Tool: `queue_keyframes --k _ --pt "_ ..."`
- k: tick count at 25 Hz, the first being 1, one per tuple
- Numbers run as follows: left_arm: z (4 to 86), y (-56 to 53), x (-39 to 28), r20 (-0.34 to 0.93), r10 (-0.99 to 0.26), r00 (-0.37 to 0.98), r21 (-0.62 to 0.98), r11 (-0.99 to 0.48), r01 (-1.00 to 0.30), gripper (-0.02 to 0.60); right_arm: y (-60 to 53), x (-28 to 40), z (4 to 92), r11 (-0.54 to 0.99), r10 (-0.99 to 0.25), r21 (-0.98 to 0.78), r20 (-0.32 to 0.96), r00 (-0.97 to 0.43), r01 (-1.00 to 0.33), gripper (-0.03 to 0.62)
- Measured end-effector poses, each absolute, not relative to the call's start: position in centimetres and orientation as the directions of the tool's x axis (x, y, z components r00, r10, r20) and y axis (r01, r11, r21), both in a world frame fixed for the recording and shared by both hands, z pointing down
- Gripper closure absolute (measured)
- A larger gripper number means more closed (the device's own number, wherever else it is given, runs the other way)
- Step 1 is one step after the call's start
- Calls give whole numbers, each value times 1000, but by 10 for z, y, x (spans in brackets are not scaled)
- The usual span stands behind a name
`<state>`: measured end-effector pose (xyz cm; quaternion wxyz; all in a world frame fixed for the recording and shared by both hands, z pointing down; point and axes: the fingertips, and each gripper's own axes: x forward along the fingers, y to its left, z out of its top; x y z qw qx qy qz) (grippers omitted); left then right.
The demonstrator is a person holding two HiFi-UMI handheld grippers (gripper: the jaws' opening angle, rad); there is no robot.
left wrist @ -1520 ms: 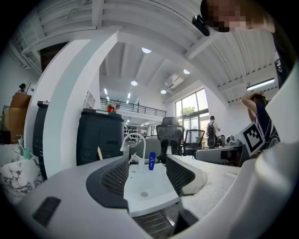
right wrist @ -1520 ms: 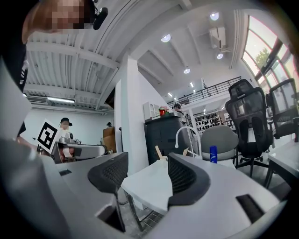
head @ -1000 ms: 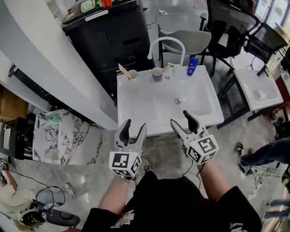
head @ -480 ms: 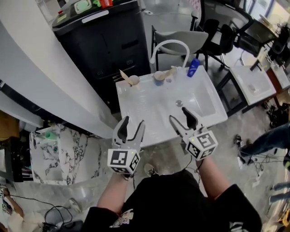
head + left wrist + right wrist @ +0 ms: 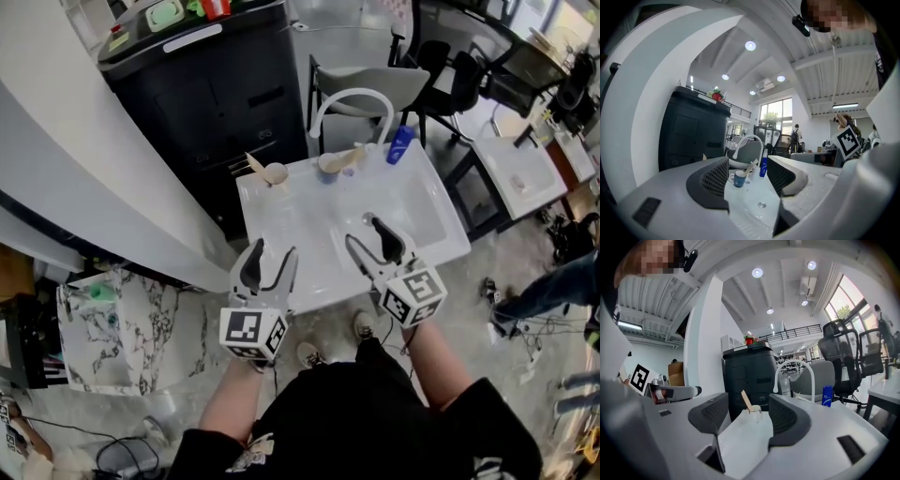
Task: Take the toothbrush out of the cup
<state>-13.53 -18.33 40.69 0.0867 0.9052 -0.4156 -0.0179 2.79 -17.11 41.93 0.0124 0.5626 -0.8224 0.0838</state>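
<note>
A blue cup [image 5: 327,167] with a pale toothbrush [image 5: 352,154] leaning out of it stands on the back rim of the white sink [image 5: 281,220], by the faucet. A beige cup [image 5: 276,173] holding another pale toothbrush [image 5: 254,162] stands at the back left corner. My left gripper [image 5: 275,255] hovers open over the sink's front left, well short of both cups. My right gripper [image 5: 364,232] is open over the front of the basin. The left gripper view frames the blue cup [image 5: 739,178] between the jaws; the right gripper view frames the beige cup [image 5: 754,412]. Both grippers are empty.
A white arched faucet [image 5: 351,97] rises behind the sink, with a blue bottle [image 5: 400,142] at the back right corner. A black cabinet [image 5: 216,84] stands behind, a white wall [image 5: 84,169] to the left, chairs [image 5: 441,66] and a second sink [image 5: 517,173] to the right.
Both grippers have advanced from in front of the sink to over its front part. They stay open and empty. The cups have not moved.
</note>
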Motion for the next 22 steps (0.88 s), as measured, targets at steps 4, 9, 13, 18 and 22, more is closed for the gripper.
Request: queue_keyframes --k 4,9,13,18,22 --pt "408 -194 -130 42 -773 633 158 -621 -768 344 -192 39 423 360 -920 -140 111 -376 -922 324" --pt "407 -202 -113 51 -799 599 153 -586 -795 344 -218 65 427 374 -912 -180 110 -396 -910 324" --pt "408 -210 -99 51 -819 572 157 -559 -814 344 -239 85 433 388 -901 -200 123 -416 -900 324" --pt "411 -216 -83 61 -840 540 156 -526 -836 344 -266 104 445 407 -886 -226 139 -443 -885 323" --pt "412 -221 -76 69 -857 511 159 -496 -854 345 -286 113 456 419 -874 -239 154 -460 -876 324"
